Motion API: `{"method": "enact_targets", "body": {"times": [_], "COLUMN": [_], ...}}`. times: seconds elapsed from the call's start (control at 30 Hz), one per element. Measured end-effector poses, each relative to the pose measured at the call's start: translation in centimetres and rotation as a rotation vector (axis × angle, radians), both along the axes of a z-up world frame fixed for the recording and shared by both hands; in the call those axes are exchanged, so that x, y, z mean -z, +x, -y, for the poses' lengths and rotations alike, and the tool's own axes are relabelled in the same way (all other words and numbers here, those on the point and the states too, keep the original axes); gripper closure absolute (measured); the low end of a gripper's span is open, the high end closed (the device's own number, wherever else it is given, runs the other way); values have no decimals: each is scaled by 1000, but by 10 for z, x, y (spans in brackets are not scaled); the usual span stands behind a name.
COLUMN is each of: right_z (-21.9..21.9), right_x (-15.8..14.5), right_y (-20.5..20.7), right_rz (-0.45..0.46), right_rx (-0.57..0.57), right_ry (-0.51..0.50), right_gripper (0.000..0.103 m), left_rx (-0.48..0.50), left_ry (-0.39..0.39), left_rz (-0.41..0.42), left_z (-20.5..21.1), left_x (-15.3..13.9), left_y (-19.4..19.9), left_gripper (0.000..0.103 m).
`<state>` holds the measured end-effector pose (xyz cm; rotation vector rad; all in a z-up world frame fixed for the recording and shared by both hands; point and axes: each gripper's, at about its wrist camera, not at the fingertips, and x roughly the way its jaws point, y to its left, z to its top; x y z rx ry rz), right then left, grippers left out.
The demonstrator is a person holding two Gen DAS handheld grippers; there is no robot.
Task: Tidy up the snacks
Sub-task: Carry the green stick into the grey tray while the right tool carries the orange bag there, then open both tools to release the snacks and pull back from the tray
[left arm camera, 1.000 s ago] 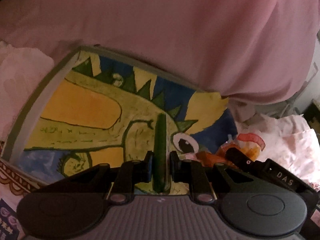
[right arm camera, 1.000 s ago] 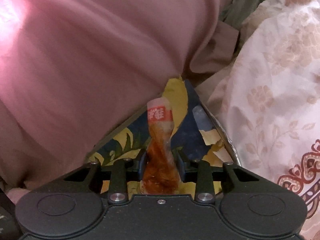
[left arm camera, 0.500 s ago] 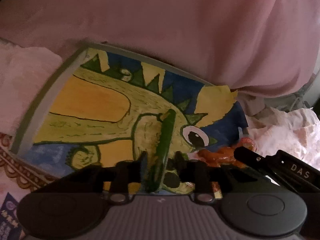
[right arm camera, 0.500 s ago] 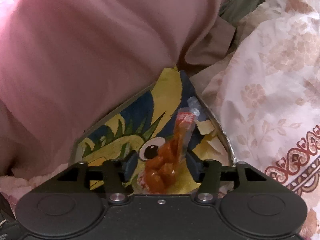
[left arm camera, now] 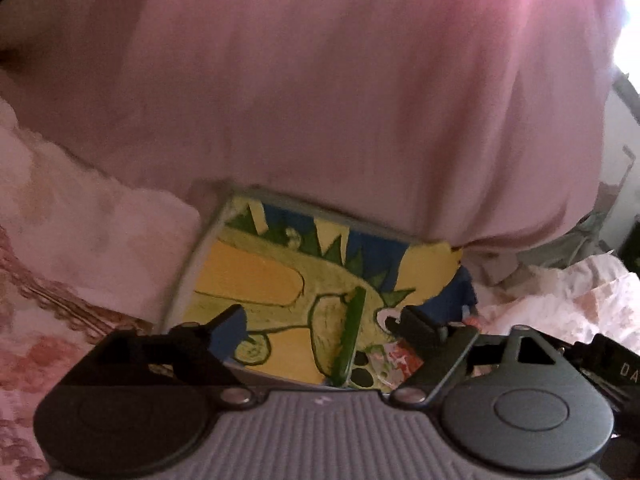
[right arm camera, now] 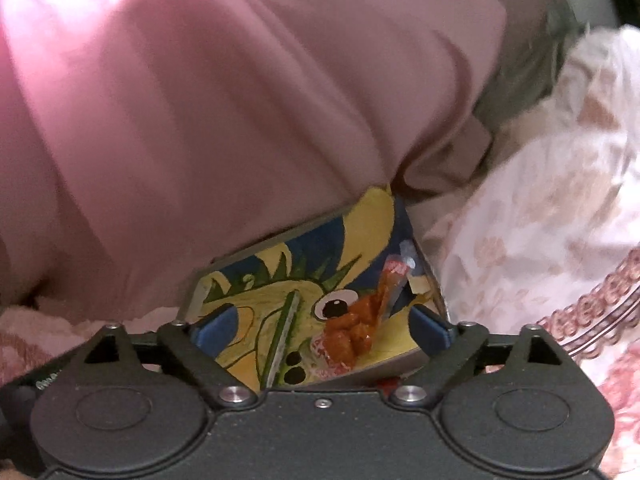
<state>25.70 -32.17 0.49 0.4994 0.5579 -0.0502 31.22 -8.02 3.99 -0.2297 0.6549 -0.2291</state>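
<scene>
place: home bedroom | signs: floral bedding [right arm camera: 540, 208], pink quilt [left arm camera: 320, 100], child-style dinosaur painting [left arm camera: 280, 280]

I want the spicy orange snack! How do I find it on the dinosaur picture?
Look for the painted dinosaur board lying against the pink cloth. Beside the dinosaur's big round eye lies a clear packet of orange-red chunks with a red label. Its only neighbour is a long thin green stick snack, so pick the lumpy orange one.
</scene>
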Motion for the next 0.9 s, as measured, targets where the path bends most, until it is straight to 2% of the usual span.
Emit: {"method": "enact_targets", "body": {"times": [0.03, 0.17, 0.37, 0.57, 0.9], "right_z": [-3, -14, -34, -43, -67], "right_x": [-4, -19, -36, -45, -44], "right_y": [-8, -40, -91, -133, -194], "right_rz": [13, 43, 95, 124, 131], "right_rx": [-7, -29, -65, -71, -98], "right_ry": [-14, -78, -195, -241, -306], "right_gripper": [3, 1, 1, 1, 1], "left_rx": [0, -7, -10, -36, -31], "left_ry": [3, 10, 21, 65, 143], "left_rz": [13, 62, 124, 172, 183], "left_z": [-2, -14, -38, -52, -54], "left_x": [-5, -24, -41, -46, -37], "left_y": [-7, -39, -91, -147, -212], "left_gripper": [9, 2, 1, 0, 0]}}
